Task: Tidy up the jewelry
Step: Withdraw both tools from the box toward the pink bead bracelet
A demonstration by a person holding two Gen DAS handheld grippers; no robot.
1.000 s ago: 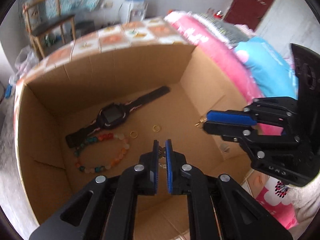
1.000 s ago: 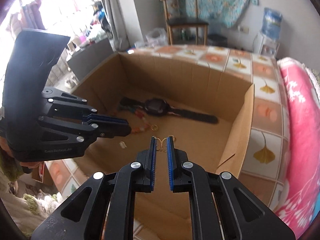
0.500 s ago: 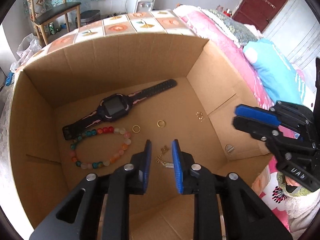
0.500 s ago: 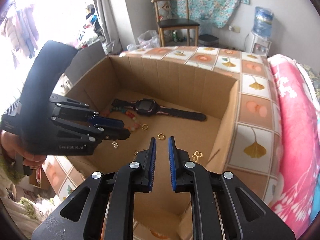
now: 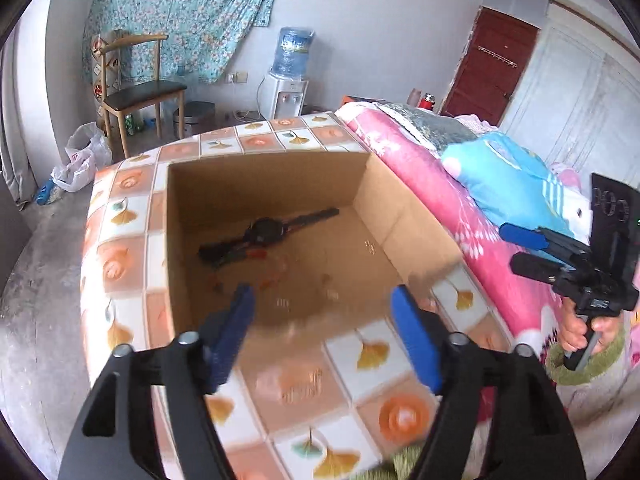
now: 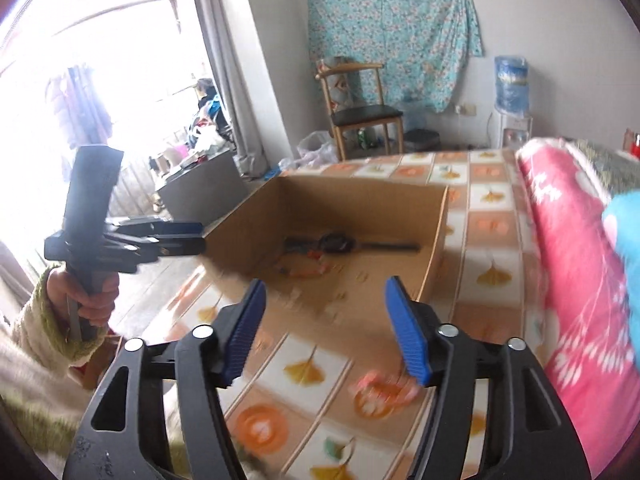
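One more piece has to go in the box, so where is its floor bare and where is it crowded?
The cardboard box floor is bare along its right wall, right of the black watch. It is crowded at the left and middle, where the watch and blurred beads lie. Both grippers are open, outside the box.

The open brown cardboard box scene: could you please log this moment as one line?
left gripper: open, empty | right gripper: open, empty | black wristwatch: inside brown cardboard box | phase: both jaws just opened

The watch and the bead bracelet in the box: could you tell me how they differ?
The watch is black and lies stretched out straight; the bead bracelet is multicoloured, mostly orange and red here, and blurred. The watch lies nearer the box's far wall, the bracelet closer to the camera. Both rest on the box floor, ungripped.
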